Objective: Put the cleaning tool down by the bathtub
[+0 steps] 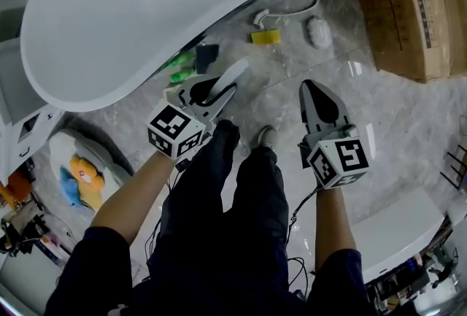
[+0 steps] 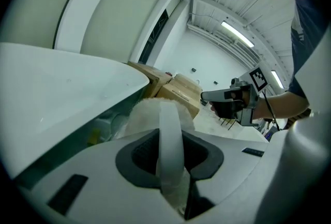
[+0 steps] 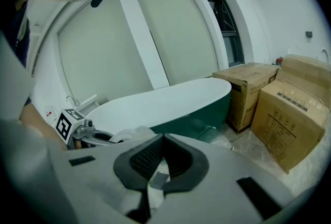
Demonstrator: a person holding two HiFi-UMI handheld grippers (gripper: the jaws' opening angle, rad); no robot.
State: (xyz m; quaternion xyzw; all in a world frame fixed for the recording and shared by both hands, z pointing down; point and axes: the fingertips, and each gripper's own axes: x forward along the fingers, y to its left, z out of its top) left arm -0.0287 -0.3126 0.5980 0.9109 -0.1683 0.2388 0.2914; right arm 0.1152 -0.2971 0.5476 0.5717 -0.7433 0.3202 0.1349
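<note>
Gripping one brush (image 2: 169, 140), left tool (image 1: 222, 92)

One white bathtub (image 1: 109, 22) is counted at the far left, and three cardboard boxes (image 3: 289, 114) at the far right. On the floor between them, one yellow sponge (image 1: 265, 36), one white brush (image 1: 281, 13) and two green objects (image 1: 182, 76) are seen. One cleaning tool (image 1: 232, 76) is counted nearer.

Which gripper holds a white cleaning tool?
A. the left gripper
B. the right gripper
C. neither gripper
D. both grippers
A: the left gripper is shut on the handle of the white cleaning tool, while the right gripper has nothing between its jaws.
</note>
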